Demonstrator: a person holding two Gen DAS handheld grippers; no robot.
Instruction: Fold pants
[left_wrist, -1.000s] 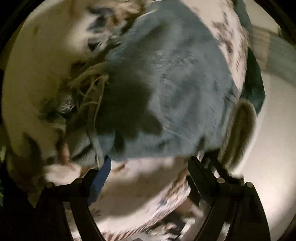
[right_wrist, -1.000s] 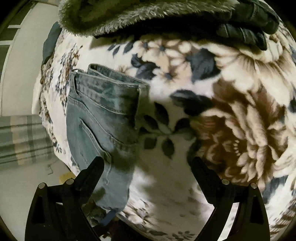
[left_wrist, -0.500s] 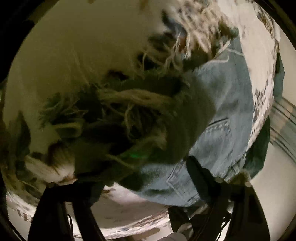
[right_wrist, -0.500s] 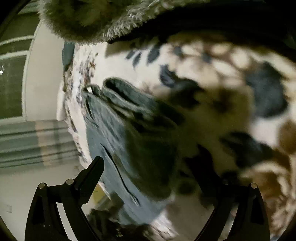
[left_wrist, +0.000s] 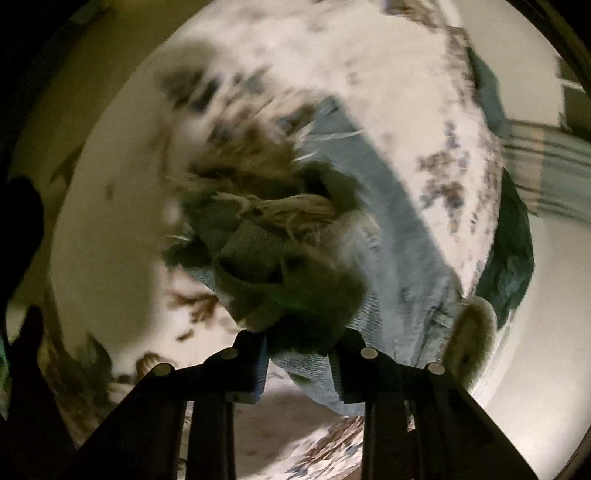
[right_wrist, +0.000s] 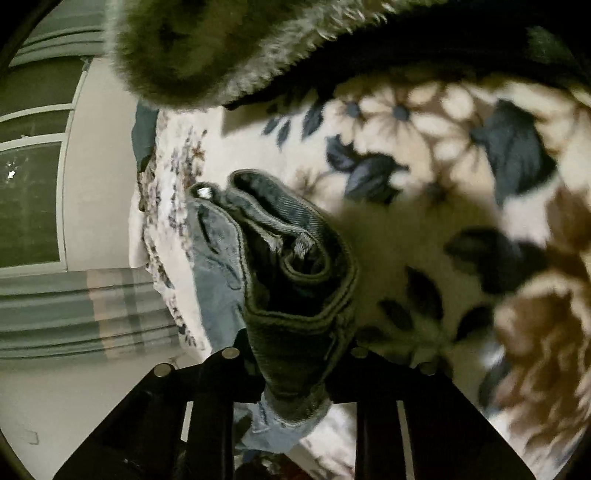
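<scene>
Currently both grippers are clamped on the light-blue denim jeans (left_wrist: 399, 221), which lie on a cream fleece blanket with a brown and navy flower print (right_wrist: 443, 155).

Left gripper (left_wrist: 299, 363): fingers nearly together, a bunched wad of denim with frayed tan threads pinched between them and lifted off the blanket. From the wad, the pant leg runs away to the upper right, flat on the blanket, towards its edge. View is motion-blurred, so exact seam or hem can't be made out.

Right gripper (right_wrist: 295, 373): fingers closed in on a folded stack of the waistband end. Several denim layers curl open just ahead of the tips, dark inner face showing. A metal button (right_wrist: 203, 191) sits at the far left corner of the waistband. Rest of the jeans hangs down and to the left of the grip, near the blanket edge.

A grey-green fuzzy cuff (right_wrist: 192, 40) fills the top of the right view. Striped teal and beige fabric (right_wrist: 85, 310) is off the blanket's left edge.
</scene>
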